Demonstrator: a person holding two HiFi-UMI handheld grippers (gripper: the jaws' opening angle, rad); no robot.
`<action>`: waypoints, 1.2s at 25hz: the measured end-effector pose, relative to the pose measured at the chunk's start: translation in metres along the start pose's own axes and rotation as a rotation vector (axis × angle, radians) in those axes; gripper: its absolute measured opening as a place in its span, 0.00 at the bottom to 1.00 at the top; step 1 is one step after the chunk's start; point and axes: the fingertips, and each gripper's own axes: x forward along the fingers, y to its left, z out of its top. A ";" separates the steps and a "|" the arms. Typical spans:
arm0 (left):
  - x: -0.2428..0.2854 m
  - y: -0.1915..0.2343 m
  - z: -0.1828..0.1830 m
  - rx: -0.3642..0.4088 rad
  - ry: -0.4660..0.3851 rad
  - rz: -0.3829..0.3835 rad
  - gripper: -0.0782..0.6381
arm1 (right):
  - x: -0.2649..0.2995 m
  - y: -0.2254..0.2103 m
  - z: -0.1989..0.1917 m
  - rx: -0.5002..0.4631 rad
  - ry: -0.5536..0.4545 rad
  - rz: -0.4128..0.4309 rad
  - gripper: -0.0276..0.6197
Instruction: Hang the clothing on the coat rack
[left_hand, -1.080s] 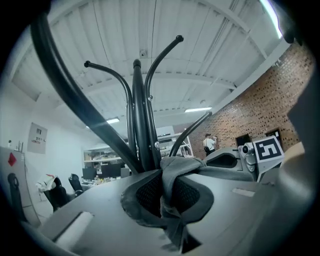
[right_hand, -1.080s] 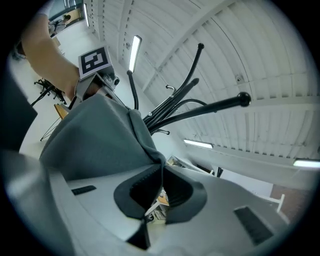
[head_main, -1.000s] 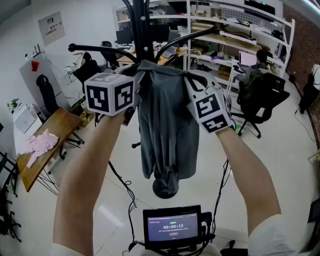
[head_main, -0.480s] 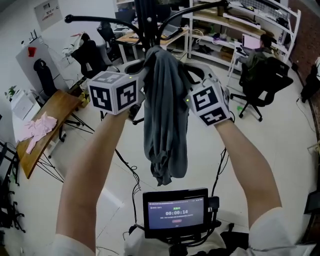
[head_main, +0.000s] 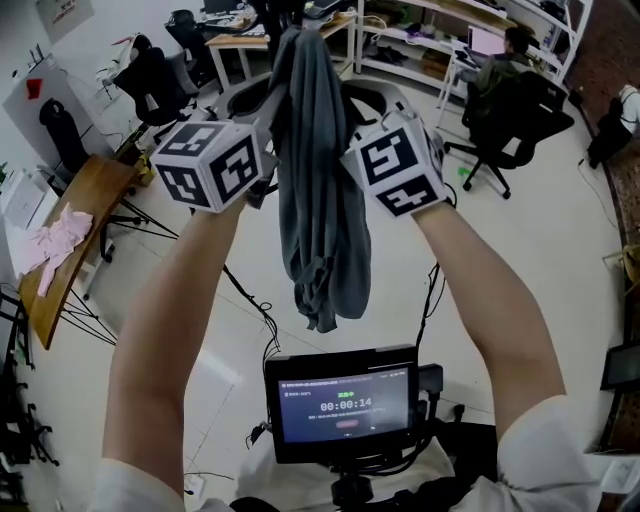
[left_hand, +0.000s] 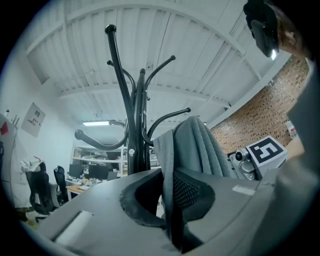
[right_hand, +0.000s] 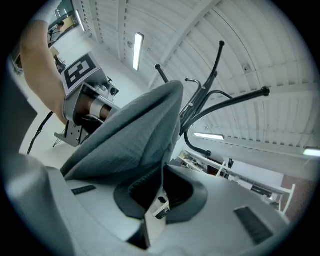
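Both grippers: your left gripper (head_main: 258, 118) and right gripper (head_main: 372, 112) are each pressed together on a fold of the grey garment (head_main: 322, 200), pinching its top edge from either side.
Left gripper grip: the cloth runs down between the pads as a thin doubled edge, so you have only a narrow bite of fabric.
Right gripper grip: a thicker fold drapes over the near jaw and goes down into the gap; this looks like the firmer hold.
Garment's place: it is held up high between your two hands, just in front of the coat rack (left_hand: 136, 125) and well clear of the floor.
Done so far: the garment is lifted and brought up to the rack, at about the height of the hooks.
Left to do: no view shows the cloth over a hook. You need to lift the top edge over an arm, lower it on, then let go with both grippers.
Nearest hook: the curved hook arm (left_hand: 170, 116) ends just beside the top of the fabric. Whether they touch cannot be told.
Long axis: vertical, running from the pinched top edge straight down.
Which way it points: the gathered top faces up and far, toward the rack. The loose lower end hangs bunched and points at the floor, just above the screen (head_main: 345, 405) near you.
Spread: the cloth is gathered narrow rather than opened flat, so the span between your grippers is short.
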 end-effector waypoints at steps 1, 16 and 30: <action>-0.003 0.000 0.000 0.006 -0.013 0.005 0.14 | 0.000 0.002 0.001 0.001 0.000 -0.001 0.06; -0.073 -0.007 -0.059 -0.151 -0.018 0.010 0.15 | -0.007 0.009 0.003 0.031 0.011 -0.041 0.06; -0.128 -0.038 -0.090 -0.343 -0.055 -0.014 0.15 | -0.017 0.007 0.003 0.037 -0.011 -0.096 0.13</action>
